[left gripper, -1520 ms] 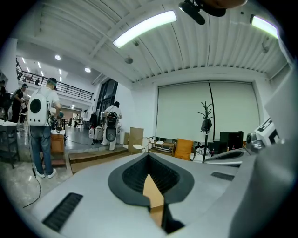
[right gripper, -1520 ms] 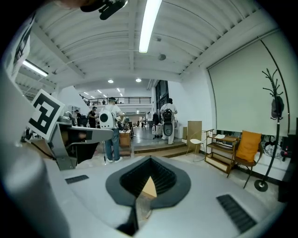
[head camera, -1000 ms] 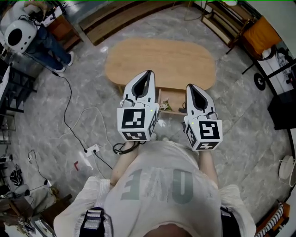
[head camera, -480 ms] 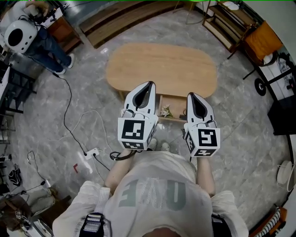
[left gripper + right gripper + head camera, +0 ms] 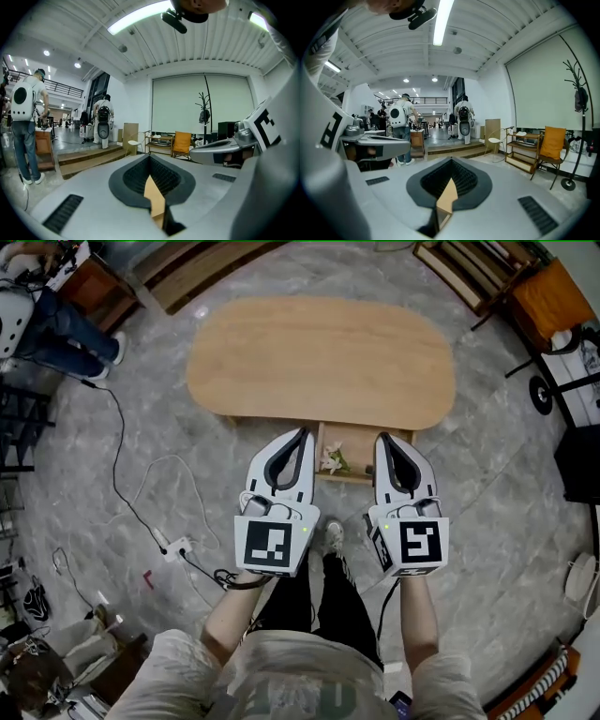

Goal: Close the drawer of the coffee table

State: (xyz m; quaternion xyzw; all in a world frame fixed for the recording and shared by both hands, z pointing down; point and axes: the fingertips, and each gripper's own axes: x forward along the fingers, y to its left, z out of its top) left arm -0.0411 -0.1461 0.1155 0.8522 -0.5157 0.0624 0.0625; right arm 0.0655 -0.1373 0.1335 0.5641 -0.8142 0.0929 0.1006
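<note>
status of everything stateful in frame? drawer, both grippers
coffee table drawer: open, pulled out from under the tabletop, small white item inside.
left gripper: shut, nothing between its jaws.
right gripper: shut, nothing between its jaws.

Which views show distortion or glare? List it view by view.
Head view: fisheye, the floor bows around the coffee table, the corners are vignetted black, and the light is even. Left gripper view: wide-angle curvature, with the ceiling light strip blown out white. Right gripper view: same curvature, and the ceiling tube light glares.
</note>
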